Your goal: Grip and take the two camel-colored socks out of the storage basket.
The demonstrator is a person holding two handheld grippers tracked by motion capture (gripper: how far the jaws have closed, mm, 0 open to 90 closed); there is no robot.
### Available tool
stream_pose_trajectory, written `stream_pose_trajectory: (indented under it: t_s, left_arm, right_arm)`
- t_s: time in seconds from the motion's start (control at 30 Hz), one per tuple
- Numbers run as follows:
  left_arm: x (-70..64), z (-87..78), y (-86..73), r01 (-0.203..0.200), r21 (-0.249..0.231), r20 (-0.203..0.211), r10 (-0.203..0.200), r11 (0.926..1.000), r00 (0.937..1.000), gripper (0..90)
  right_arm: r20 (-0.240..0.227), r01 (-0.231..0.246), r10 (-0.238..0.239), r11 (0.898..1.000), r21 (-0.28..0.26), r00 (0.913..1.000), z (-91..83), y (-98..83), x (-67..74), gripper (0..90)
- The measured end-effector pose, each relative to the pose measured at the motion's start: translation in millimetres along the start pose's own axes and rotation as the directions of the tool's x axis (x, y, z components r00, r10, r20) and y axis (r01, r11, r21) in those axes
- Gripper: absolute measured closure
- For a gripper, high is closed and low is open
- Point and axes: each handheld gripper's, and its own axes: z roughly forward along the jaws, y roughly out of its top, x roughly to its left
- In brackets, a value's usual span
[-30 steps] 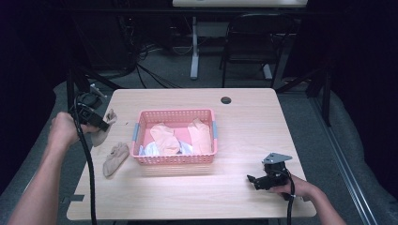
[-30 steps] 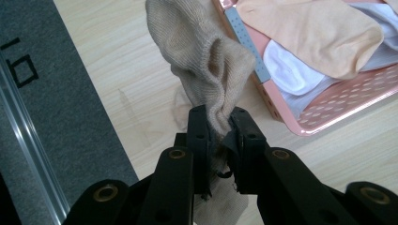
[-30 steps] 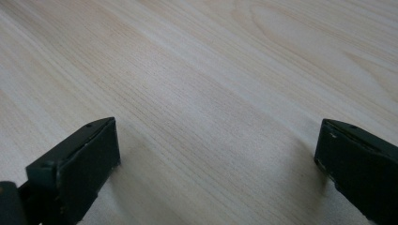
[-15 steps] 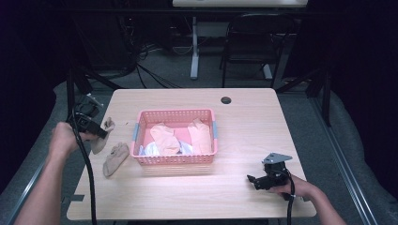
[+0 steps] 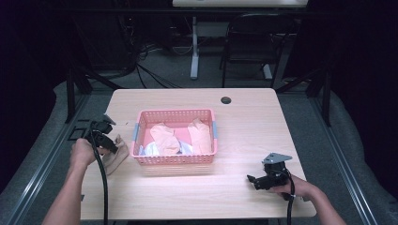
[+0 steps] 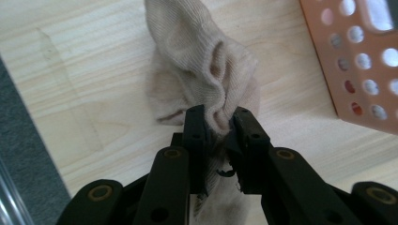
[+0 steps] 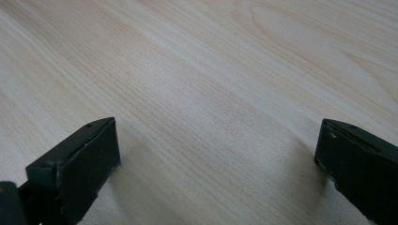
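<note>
Over at the left edge of the pale wooden surface [image 5: 244, 112], the left gripper [image 6: 217, 123] has its 2 black fingers [image 6: 195, 129] pinched on a fold of the beige knitted sock [image 6: 202, 61], which lies crumpled flat on the wood just beside the pink perforated plastic basket [image 5: 174, 160]. Gripping a raised wrinkle rather than the whole sock makes sense: the soft cloth bunches up between the pads, so a narrow pinch is enough to carry it. The fingers have just been opening slightly, yet the cloth sits caught between them. Inside the basket, more peach and white cloth pieces [image 5: 165, 138] lie heaped, so I judge that this sock is being sorted out of it or back into it. Farther right, the right gripper [image 5: 260, 180] rests low near the front edge, its fingers [image 7: 75, 164] spread wide over bare wood, holding nothing, apparently parked out of the way.
</note>
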Motion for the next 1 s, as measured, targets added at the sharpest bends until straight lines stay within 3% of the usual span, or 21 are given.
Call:
stream_pose_trajectory:
  t_s: [0.17,0.27,0.53,0.8,1.0]
  left_arm:
    - [0.9,4.1,-2.5,0.013,-0.003,0.012,-0.013,0.9999,0.9998,67.6]
    - [0.7,-1.2,-3.9,0.018,-0.017,-0.004,-0.019,0.9997,0.9998,51.2]
    - [-2.6,-37.9,-13.9,-0.002,-0.078,-0.028,-0.001,0.9969,0.9996,16.9]
    - [-7.0,-65.8,-32.1,-0.021,-0.116,-0.047,0.016,0.9930,0.9988,5.0]
    - [-15.2,-71.5,-50.7,-0.043,-0.131,-0.064,0.035,0.9904,0.9973,0.5]
  right_arm:
    - [0.000,0.000,0.000,1.000,0.000,1.0000,0.0,0.0,0.0,0.0]
    - [0.000,0.000,0.000,1.000,0.000,1.0000,0.0,0.0,0.0,0.0]
    - [0.000,0.000,0.000,1.000,0.000,1.0000,0.0,0.0,0.1,0.0]
    - [0.000,0.000,0.000,1.000,0.001,1.0000,0.0,0.1,0.1,0.0]
    - [0.000,0.001,-0.001,1.000,0.002,1.0000,-0.1,0.2,0.1,0.0]
